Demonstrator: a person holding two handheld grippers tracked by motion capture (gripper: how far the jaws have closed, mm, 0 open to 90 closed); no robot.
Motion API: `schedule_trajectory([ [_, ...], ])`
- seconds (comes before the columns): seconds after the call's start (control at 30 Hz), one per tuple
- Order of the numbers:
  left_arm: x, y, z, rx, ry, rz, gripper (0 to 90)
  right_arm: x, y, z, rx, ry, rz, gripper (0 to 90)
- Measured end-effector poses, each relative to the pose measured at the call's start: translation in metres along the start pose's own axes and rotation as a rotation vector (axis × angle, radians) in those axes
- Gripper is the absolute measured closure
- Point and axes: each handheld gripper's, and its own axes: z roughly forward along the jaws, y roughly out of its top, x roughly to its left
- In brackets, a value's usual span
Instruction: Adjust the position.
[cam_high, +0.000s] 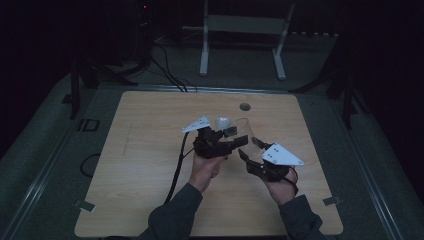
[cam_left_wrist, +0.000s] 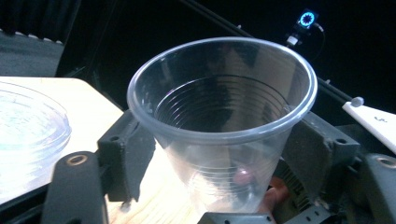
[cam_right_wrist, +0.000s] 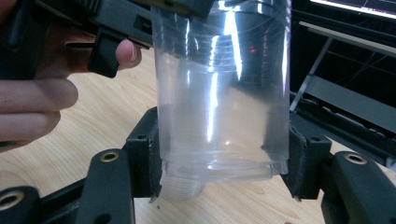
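Clear plastic cup (cam_left_wrist: 219, 121), upright above the desk (cam_high: 150, 150), stood between both grippers: left gripper (cam_high: 227, 142) and right gripper (cam_high: 257, 155) jaws clamped on it.

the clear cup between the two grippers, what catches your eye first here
A clear plastic cup is held above the middle of the wooden table, with both grippers on it at once. The left gripper clamps it below the rim, and the right gripper grips the sides of what looks like nested cups. A clear round dish lies on the table at the left of the left gripper view.
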Motion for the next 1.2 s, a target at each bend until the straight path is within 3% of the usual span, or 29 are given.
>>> schedule_trajectory([
  [0.2, 0.0, -0.001, 0.0, 0.013, 0.003, 0.016, 29.8, -0.001, 0.0, 0.001, 0.017, 0.012, -0.008, 38.8],
  [0.63, -0.002, -0.001, -0.001, 0.055, 0.048, 0.075, 30.6, -0.008, 0.006, 0.0, 0.091, 0.109, 0.001, 27.4],
  [0.83, -0.005, -0.002, -0.001, 0.075, 0.061, 0.105, 30.7, -0.012, 0.006, 0.001, 0.112, 0.144, 0.017, 27.3],
  [1.07, -0.006, -0.004, 0.0, 0.111, 0.063, 0.138, 30.8, -0.013, 0.007, 0.0, 0.134, 0.188, 0.002, 28.4],
  [1.2, -0.008, -0.005, -0.001, 0.134, 0.065, 0.177, 31.1, -0.016, 0.006, 0.001, 0.15, 0.227, 0.004, 31.7],
])
